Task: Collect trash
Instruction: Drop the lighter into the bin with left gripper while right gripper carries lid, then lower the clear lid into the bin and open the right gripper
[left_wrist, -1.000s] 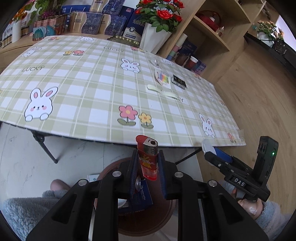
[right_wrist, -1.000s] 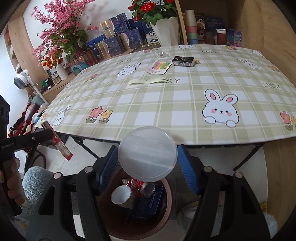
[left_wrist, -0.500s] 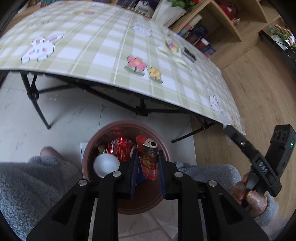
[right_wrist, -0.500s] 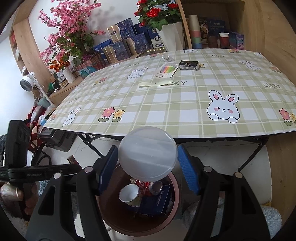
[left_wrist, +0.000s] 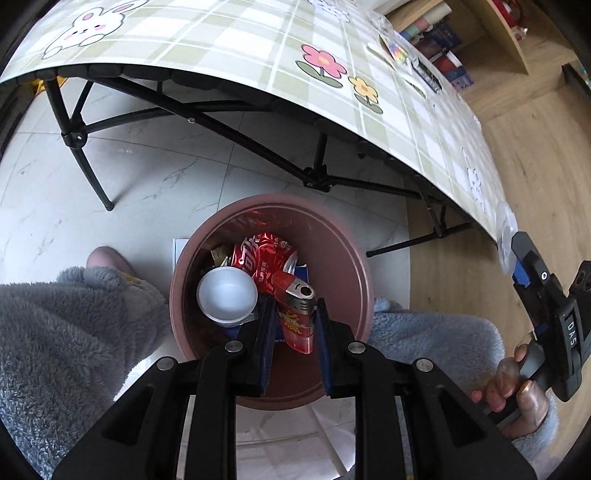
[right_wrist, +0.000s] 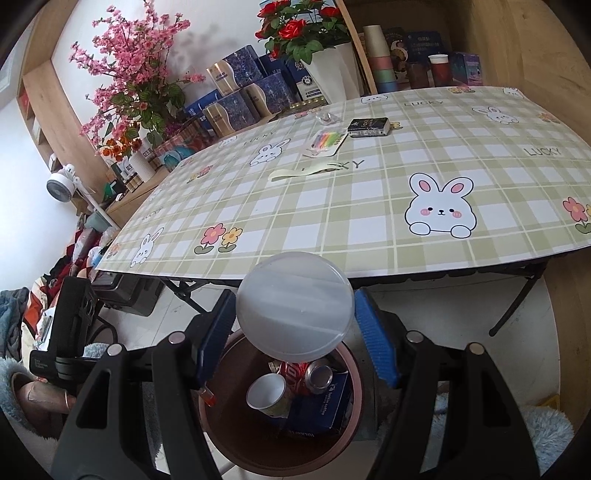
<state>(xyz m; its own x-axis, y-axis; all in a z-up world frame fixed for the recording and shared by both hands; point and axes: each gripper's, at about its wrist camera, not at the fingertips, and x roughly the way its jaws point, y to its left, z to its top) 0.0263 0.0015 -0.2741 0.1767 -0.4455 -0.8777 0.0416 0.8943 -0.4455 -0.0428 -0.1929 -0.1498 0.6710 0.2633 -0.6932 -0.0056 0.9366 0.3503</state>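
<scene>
We're at the drop step: left gripper (left_wrist: 294, 322) fingers clamp the red lighter (left_wrist: 296, 312) over the brown bin (left_wrist: 354, 254); right gripper (right_wrist: 295, 325) holds a clear lid (right_wrist: 294, 305) above it. Next: release both.

Lighter's (left_wrist: 297, 317) lower end behind tool's pads (left_wrist: 266, 334)

My left gripper (left_wrist: 293, 325) pointing steeply down, jaws nearly closed, pads clamping lighter (left_wrist: 298, 314) upright between them. My right gripper (right_wrist: 293, 328) tilted down less steeply, jaws wide, pads pressing both edges of round clear lid (right_wrist: 294, 307). Right hand (left_wrist: 517, 387) wrapped around its handle, fuzzy sleeve at wrist.
</scene>
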